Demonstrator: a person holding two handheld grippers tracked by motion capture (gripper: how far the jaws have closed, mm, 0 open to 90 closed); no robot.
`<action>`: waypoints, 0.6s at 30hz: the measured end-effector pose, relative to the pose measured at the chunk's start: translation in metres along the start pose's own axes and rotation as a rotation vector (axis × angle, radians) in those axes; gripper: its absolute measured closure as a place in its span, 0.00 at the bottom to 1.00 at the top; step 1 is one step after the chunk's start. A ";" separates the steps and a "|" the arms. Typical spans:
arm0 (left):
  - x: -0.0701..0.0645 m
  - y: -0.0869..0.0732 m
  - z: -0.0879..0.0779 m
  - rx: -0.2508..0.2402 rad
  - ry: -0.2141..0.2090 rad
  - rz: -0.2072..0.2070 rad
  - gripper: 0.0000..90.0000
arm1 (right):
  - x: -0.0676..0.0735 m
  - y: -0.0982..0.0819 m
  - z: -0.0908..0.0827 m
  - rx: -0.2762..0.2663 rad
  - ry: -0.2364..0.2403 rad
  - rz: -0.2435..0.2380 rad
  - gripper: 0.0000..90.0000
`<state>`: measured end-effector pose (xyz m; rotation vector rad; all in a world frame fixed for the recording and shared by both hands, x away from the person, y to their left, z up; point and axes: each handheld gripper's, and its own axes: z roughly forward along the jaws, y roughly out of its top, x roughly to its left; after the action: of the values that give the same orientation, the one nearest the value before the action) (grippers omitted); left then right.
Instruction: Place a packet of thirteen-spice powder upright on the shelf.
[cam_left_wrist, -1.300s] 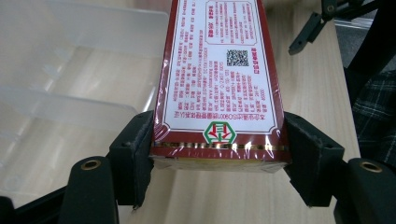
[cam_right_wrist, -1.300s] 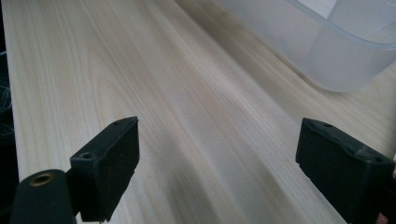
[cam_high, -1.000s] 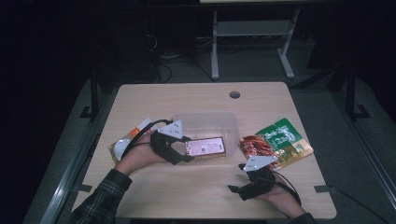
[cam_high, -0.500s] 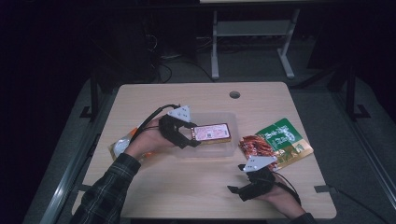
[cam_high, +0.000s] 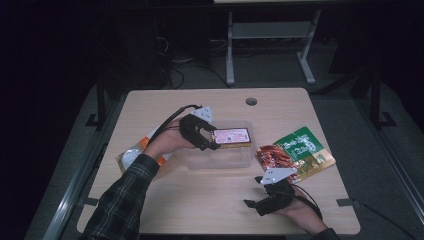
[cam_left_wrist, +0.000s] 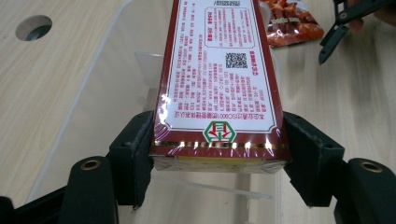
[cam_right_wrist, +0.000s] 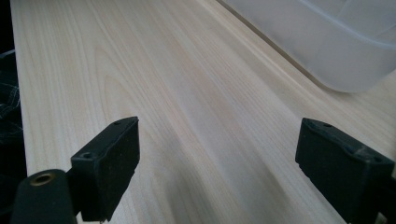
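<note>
- The left hand-held gripper (cam_high: 212, 141) is clamped on a flat dark-red box (cam_high: 231, 137), one black pad against each long side at the box's near end; the left gripper view shows the pads (cam_left_wrist: 135, 149) pressed onto the wrapped edges.
- The dark-red box (cam_left_wrist: 219, 84) is held over the clear plastic tray (cam_high: 235, 159), its printed white label facing up, above the tray's far half.
- The clear plastic tray sits near the middle of the wooden surface (cam_high: 200, 200).
- To the right of the tray, a red snack packet (cam_high: 274, 156) lies just beside it, with a green packet (cam_high: 302, 150) overlapping it on the side away from the tray.
- To the left of the tray, partly under the left forearm, lies an orange-and-white packet (cam_high: 131, 156).
- The right hand-held gripper (cam_high: 252, 204) rests on the surface on the near side of the tray, its jaws apart with bare wood between them; a corner of the tray (cam_right_wrist: 327, 42) shows beyond them in the right gripper view.
</note>
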<state>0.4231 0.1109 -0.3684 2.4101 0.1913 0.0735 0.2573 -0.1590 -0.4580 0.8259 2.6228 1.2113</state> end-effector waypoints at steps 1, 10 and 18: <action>0.001 0.001 0.001 0.008 0.000 0.007 0.36 | 0.000 0.000 0.000 -0.001 0.000 -0.001 0.15; 0.004 0.004 0.005 -0.009 -0.012 -0.008 0.36 | 0.000 0.000 0.000 -0.001 0.001 0.000 0.15; 0.005 0.007 0.006 -0.026 -0.008 -0.003 0.35 | 0.000 0.000 0.000 -0.001 -0.001 0.001 0.15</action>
<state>0.4290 0.1026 -0.3689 2.3837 0.1883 0.0642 0.2574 -0.1589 -0.4581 0.8274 2.6215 1.2119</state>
